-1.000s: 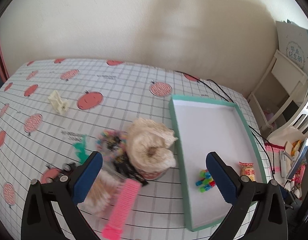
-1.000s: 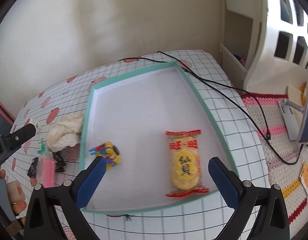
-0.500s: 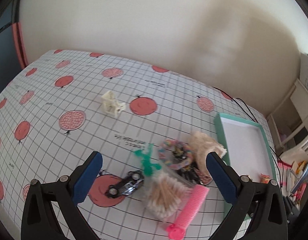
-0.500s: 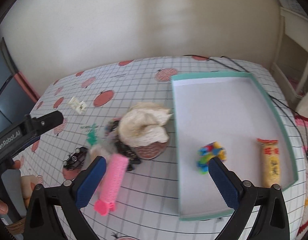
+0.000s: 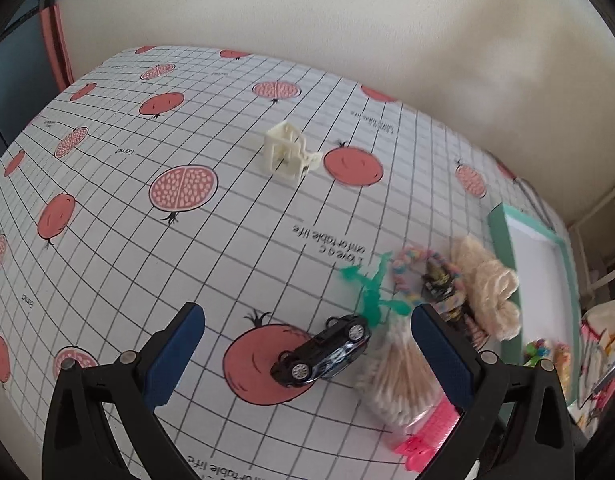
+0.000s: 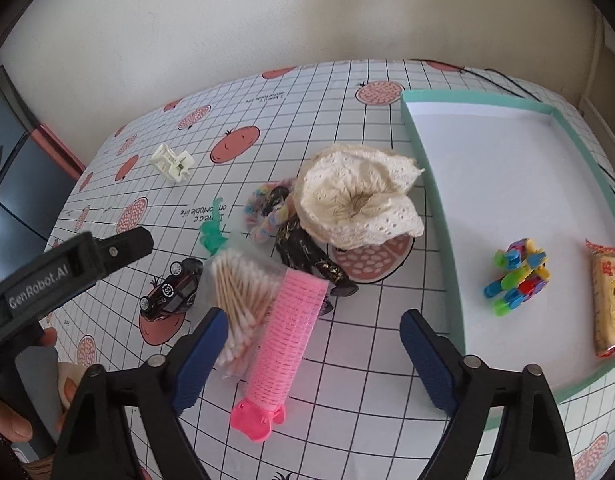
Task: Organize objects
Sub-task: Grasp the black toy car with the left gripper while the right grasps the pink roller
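The pink hair roller (image 6: 290, 330) lies on the table (image 6: 371, 408) between our right gripper (image 6: 313, 354)'s jaws, which have just been closing, touching nothing. It looks light and stiff; we should pinch its middle. Our left gripper (image 5: 307, 354) is wide open over the toy car (image 5: 323, 354).

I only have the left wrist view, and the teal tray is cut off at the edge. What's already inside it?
Observer: Two things lie in the teal tray: a colourful block toy and a wrapped snack packet by its right wall.
Operator: Where are the right tongs?
Observer: The right tongs hang open over the pink hair roller. It lies between the pads, untouched, and the jaws have just been closing a little.
Operator: Is the roller lying free?
Observer: No, its far end touches the bag of cotton swabs.
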`<state>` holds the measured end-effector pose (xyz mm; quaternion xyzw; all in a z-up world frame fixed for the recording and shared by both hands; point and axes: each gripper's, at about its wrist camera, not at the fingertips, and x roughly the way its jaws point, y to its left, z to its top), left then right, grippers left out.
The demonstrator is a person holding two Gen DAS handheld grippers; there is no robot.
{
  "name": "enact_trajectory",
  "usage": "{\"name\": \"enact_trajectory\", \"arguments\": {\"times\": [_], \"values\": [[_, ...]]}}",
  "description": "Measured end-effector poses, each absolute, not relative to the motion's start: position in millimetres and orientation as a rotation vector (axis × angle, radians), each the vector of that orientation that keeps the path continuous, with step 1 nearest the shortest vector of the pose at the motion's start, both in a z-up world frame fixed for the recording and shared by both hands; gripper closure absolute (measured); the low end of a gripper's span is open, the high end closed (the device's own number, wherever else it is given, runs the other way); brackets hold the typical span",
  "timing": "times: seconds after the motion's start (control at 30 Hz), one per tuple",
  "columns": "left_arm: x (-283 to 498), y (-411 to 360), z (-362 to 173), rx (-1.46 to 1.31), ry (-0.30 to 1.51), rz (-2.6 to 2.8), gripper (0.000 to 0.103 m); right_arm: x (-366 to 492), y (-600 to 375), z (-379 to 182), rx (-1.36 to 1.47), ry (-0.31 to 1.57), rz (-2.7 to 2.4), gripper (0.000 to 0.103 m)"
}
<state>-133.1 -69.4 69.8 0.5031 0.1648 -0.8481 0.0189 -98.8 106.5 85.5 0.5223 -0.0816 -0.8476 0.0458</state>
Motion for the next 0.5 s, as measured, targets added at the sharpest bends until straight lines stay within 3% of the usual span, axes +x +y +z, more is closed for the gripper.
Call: {"name": "enact_trajectory", "arguments": {"times": [0.5], "values": [[-133, -49, 60, 1.683, 0.228, -2.624, 0.004, -101, 100, 74, 1.664, -0.285, -2.515, 0.057]]}}
